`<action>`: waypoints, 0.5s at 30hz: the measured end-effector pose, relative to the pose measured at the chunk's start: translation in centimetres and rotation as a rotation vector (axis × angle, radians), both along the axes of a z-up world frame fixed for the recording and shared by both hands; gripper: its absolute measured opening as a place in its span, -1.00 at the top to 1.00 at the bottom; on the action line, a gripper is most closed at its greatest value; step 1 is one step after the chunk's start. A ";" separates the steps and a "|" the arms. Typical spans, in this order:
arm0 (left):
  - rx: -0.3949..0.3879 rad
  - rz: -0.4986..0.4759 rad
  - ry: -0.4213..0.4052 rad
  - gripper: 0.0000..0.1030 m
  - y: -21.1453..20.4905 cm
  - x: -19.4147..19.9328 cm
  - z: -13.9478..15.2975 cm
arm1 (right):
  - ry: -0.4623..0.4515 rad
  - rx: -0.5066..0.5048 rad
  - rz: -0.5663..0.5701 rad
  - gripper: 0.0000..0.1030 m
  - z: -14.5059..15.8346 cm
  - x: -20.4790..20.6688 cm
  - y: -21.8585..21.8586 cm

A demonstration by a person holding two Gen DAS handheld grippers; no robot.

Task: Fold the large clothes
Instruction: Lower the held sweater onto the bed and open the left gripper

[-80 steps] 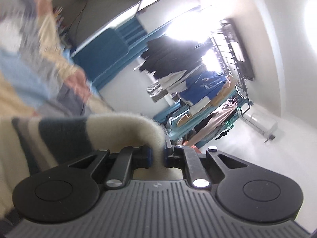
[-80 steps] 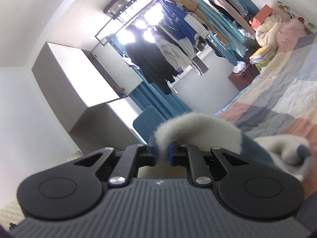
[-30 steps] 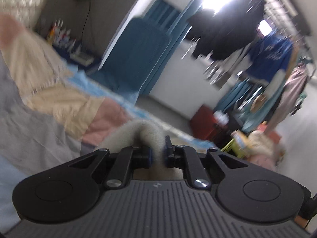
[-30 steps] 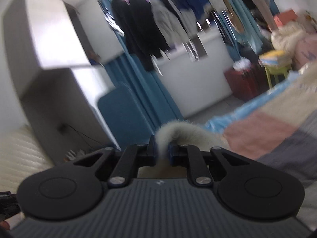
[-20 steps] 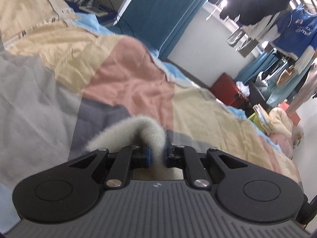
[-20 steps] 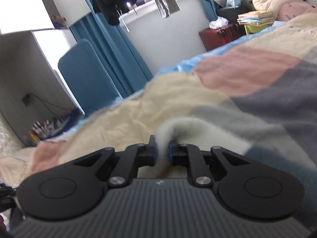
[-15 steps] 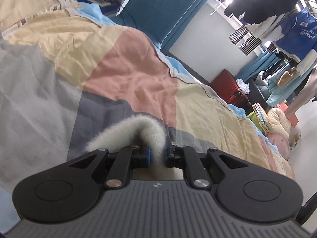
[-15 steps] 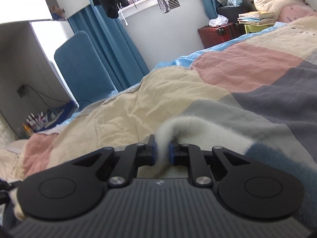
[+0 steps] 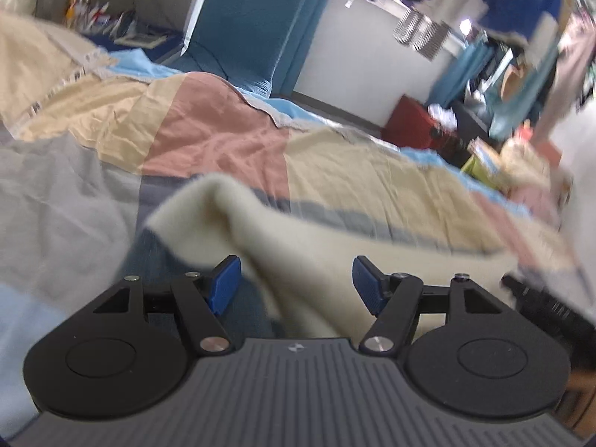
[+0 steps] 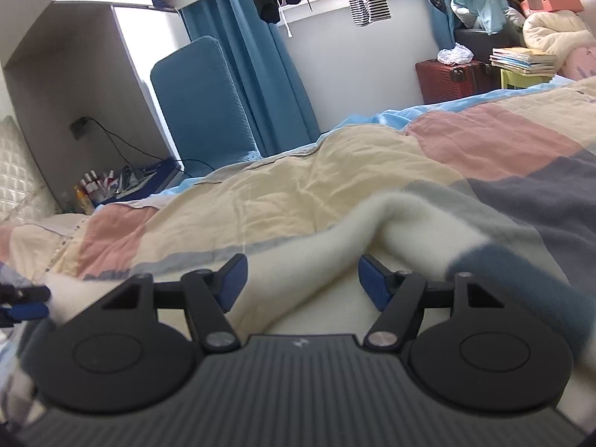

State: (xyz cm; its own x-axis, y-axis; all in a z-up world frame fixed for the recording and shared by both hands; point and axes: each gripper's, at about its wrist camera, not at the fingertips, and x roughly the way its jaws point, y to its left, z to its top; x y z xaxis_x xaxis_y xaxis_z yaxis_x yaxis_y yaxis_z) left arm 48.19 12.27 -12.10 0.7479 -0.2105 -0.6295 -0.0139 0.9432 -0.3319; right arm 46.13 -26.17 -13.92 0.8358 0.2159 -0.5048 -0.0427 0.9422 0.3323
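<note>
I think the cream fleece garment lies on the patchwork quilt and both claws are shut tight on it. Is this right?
Not quite. The cream fleece garment does lie on the patchwork quilt, but the left claw and right claw are opening, pads clear of the cloth between them. Both wrist views show this.

Left gripper [image 9: 296,279], right gripper [image 10: 302,279] opening

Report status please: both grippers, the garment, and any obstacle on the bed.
Left gripper and right gripper opening, pads off the cloth. Cream fleece garment lying on patchwork bedspread, between both jaws. No obstacle in view.
</note>
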 end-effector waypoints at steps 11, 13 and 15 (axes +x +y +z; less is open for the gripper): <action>0.052 -0.029 -0.124 -0.38 -4.5 -16.1 6.1 | -0.101 -0.113 0.058 -0.32 6.7 -12.5 1.8; 0.050 -0.020 -0.132 -0.38 -5.2 -20.2 7.4 | -0.144 -0.143 0.064 -0.32 9.0 -16.0 2.6; 0.034 -0.023 -0.142 -0.38 -5.7 -24.1 8.6 | -0.164 -0.145 0.098 -0.32 10.9 -19.2 3.2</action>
State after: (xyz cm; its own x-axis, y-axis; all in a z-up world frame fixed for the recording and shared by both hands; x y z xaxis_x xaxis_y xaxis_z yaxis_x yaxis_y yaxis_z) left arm 24.07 6.55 -3.55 0.8253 -0.2085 -0.5248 0.0523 0.9536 -0.2966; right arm 26.94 -22.94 -3.05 0.8877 0.2352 -0.3958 -0.1786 0.9683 0.1748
